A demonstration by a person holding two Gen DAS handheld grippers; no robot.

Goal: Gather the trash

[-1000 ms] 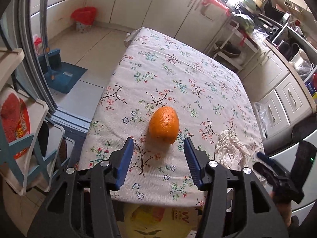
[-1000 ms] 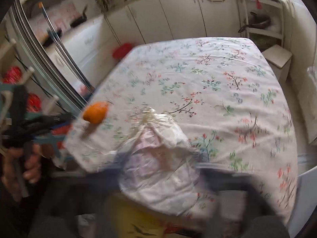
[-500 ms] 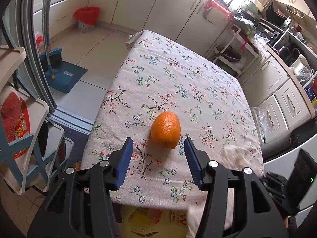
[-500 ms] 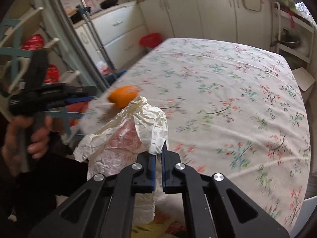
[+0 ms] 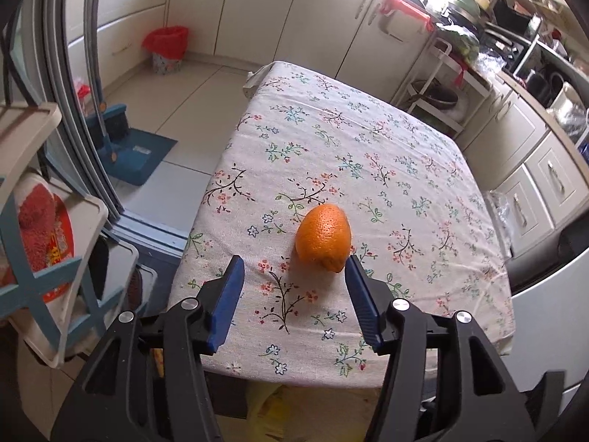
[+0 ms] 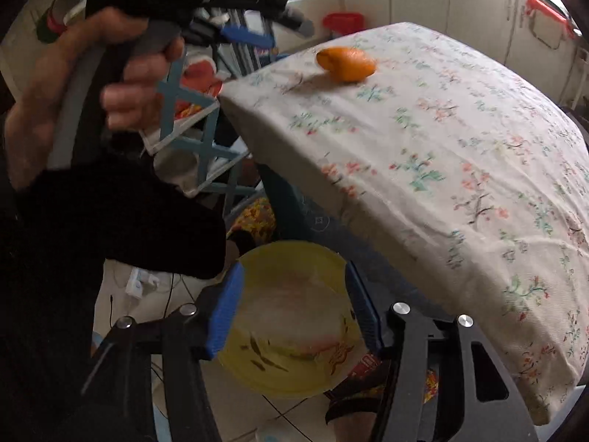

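An orange fruit [image 5: 324, 237] lies on the flowered tablecloth [image 5: 368, 154] near the front edge. My left gripper [image 5: 292, 269] hovers just short of it with its jaws opening; the fruit sits beyond the blue tips, close to the right fingertip [image 5: 351, 265], and nothing is between the pads. My right gripper [image 6: 292, 276] hangs off the table over a yellow bin [image 6: 257, 372] on the floor, jaws opening and empty. A pale, blurred crumpled paper [image 6: 291, 305] lies inside the bin. The orange fruit [image 6: 346, 63] also shows at the table's corner.
A hand [image 6: 73, 84] holds the left gripper's handle at upper left in the right wrist view. A white and blue rack [image 5: 44, 258] stands left of the table. A red bin [image 5: 165, 46] and a blue dustpan [image 5: 136, 154] are on the floor; cabinets [image 5: 533, 169] run along the right.
The right gripper shut on the crumpled paper, carried it off the table's front edge to above the yellow bin and opened; the paper left the table. The left gripper stayed put.
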